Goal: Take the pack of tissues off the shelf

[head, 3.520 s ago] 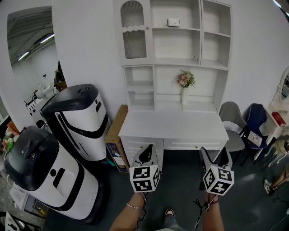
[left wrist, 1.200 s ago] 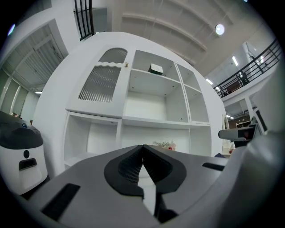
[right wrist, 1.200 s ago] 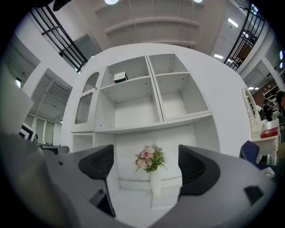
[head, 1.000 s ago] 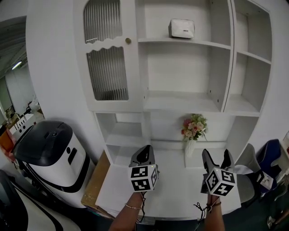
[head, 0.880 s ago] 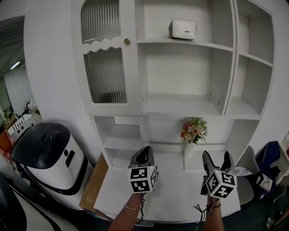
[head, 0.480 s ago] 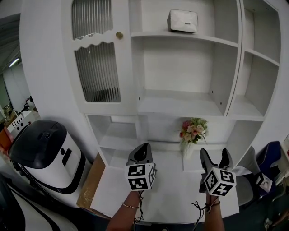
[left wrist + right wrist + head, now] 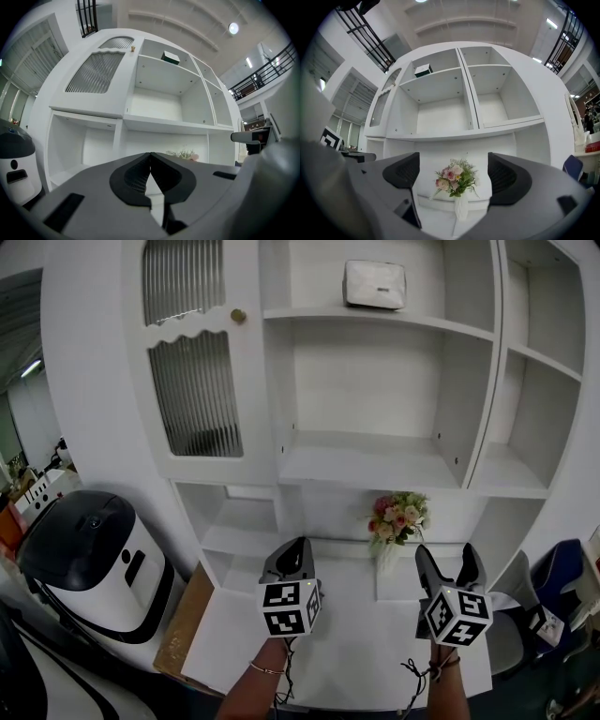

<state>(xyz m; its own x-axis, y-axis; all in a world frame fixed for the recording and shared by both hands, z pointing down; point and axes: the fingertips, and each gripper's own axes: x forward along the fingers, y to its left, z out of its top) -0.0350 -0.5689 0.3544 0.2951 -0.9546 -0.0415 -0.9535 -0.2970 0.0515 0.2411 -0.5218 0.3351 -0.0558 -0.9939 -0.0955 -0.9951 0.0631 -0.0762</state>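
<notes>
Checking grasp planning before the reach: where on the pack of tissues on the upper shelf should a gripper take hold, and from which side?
Probably its two short ends, approached level from the open front. The pack of tissues sits alone on the top shelf, long side facing out, with bare board either side for jaws. The right gripper, open and empty, suits this.

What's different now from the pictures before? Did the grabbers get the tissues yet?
The person walked closer to the white cabinet, so its shelves now fill the head view. Nothing was grabbed or let go. The pack of tissues still sits on the top shelf. The left gripper stays shut and empty, and the right gripper stays open and empty.
</notes>
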